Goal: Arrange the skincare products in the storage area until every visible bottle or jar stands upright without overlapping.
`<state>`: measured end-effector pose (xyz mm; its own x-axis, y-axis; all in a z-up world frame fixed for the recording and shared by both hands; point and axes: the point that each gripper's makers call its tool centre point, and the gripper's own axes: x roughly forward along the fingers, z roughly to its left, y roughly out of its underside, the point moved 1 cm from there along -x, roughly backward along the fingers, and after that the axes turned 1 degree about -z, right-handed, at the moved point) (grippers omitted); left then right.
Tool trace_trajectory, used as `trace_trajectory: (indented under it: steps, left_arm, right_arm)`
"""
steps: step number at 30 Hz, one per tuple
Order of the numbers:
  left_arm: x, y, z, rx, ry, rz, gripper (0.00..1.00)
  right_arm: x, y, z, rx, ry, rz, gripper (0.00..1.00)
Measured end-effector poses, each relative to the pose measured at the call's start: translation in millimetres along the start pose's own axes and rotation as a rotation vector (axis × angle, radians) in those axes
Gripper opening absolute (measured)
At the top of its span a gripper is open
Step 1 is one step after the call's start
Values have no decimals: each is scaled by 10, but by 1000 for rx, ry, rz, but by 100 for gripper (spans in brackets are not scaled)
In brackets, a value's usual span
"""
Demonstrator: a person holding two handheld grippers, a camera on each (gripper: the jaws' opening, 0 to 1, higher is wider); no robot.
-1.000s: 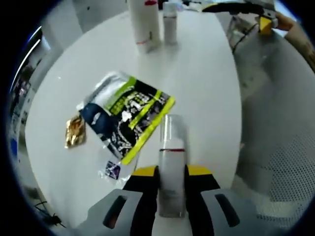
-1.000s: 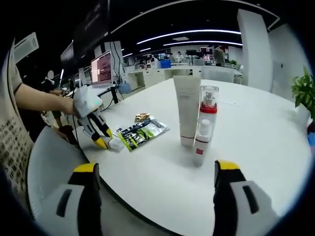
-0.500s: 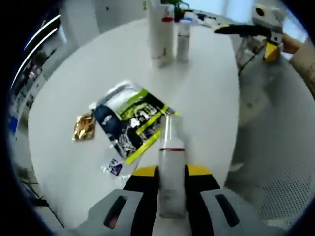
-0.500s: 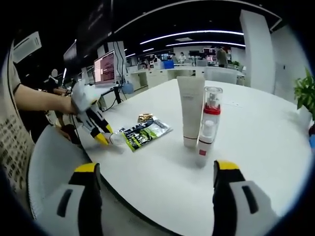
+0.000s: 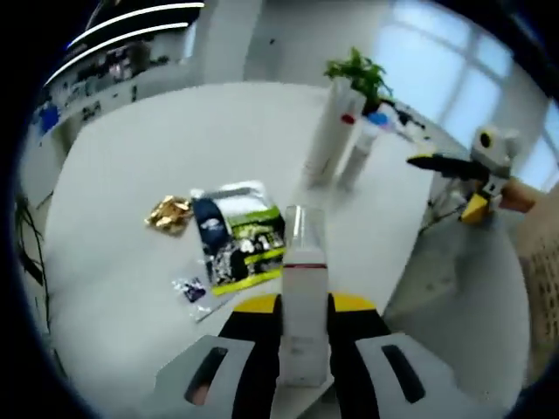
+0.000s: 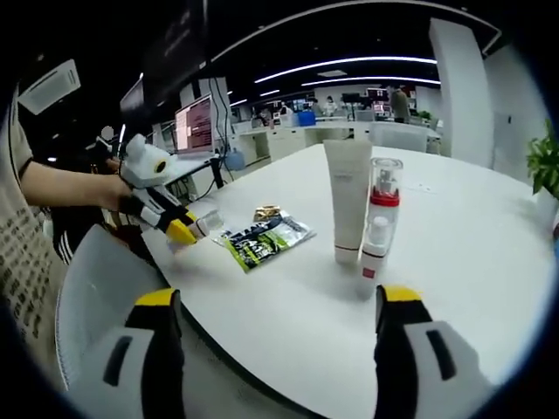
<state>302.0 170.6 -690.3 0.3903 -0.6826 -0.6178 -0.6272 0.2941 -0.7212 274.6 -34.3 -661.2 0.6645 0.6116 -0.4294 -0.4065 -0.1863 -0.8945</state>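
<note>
Left hand-held gripper [image 5: 304, 307] clamps bottle [image 5: 304, 297].

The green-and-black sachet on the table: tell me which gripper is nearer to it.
Left. The left gripper, shut on a small bottle, hangs just beside the green-and-black sachet. The right gripper is open at the table's near edge, farther off.
</note>
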Motion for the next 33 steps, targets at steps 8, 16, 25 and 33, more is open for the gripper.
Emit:
trace_trajectory:
  steps: [8,16,25,33]
  left_arm:
    - [-89,-247,-258,-125,64,-160,16]
    - [-198,-456,-553,-181,139,-274,16]
    - [-269,-680,-1005,-192,285,-377,17]
    - [-304,-790,-1384,-176,431,-401,17]
  right_arm:
    - [9,-14,147,32,-86,3,85]
    - [-57,-161,409,93,-251,-42,74]
    - [-166,-662,614,195,-399,-203,70]
    - [-151,-972,794,246,-516,-275,64]
